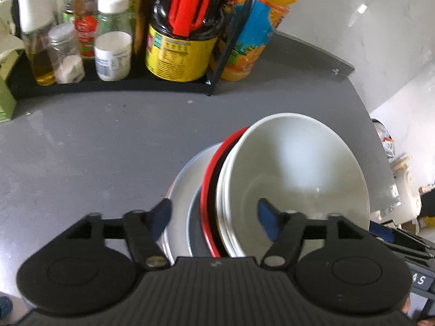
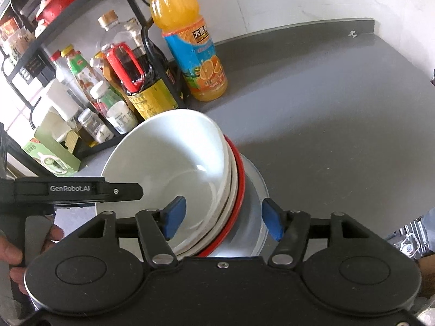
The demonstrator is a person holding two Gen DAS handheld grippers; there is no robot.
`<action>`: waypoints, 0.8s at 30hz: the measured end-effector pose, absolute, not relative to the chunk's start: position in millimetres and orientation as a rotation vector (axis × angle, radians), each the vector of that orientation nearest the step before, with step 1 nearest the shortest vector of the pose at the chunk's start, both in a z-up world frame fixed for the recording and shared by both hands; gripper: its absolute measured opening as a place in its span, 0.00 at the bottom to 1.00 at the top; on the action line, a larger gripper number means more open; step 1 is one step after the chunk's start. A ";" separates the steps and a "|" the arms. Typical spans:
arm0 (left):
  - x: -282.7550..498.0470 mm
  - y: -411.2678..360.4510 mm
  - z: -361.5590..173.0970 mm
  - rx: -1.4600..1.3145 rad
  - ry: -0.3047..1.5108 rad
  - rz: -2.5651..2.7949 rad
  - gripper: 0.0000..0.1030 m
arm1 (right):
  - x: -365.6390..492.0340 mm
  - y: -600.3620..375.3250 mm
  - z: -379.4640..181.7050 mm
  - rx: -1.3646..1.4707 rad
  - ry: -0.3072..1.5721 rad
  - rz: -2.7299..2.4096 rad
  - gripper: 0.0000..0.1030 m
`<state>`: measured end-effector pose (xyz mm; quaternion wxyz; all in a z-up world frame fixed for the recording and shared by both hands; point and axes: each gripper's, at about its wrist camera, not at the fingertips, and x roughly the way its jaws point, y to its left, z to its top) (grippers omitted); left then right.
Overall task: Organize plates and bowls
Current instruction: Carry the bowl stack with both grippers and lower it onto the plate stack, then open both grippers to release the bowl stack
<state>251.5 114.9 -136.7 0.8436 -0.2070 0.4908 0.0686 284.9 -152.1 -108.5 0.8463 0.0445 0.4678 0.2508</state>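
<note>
A stack of dishes sits on the grey counter (image 1: pixel 95 149): a white bowl (image 1: pixel 293 174) on top, nested in another white one, then a red-rimmed bowl (image 1: pixel 209 190), then a pale wide plate (image 1: pixel 182 190). My left gripper (image 1: pixel 214 218) is open and straddles the stack's near-left rims, one blue pad outside and one inside the white bowl. In the right wrist view the same white bowl (image 2: pixel 168 168), red rim (image 2: pixel 240 187) and plate (image 2: pixel 252 212) show. There my right gripper (image 2: pixel 224 218) is open and straddles the right-hand rims.
A black rack (image 1: pixel 108 87) at the back holds several bottles and jars, among them a dark yellow-labelled bottle (image 1: pixel 179 51). An orange juice bottle (image 2: pixel 195 51) stands beside it. A green box (image 2: pixel 51 154) sits left. The left gripper's body (image 2: pixel 81 188) and a hand (image 2: pixel 11 255) show.
</note>
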 end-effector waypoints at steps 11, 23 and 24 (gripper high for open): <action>220.9 82.1 -121.9 -0.429 0.931 0.235 0.86 | 256.9 -229.9 -86.1 0.088 0.868 0.455 0.98; 157.3 16.1 -81.9 -0.400 0.885 0.333 0.86 | 220.4 -303.5 -59.4 0.072 0.818 0.441 1.00; 151.2 11.8 -76.9 -0.412 0.879 0.335 0.86 | 218.1 -303.9 -57.4 0.068 0.818 0.441 1.00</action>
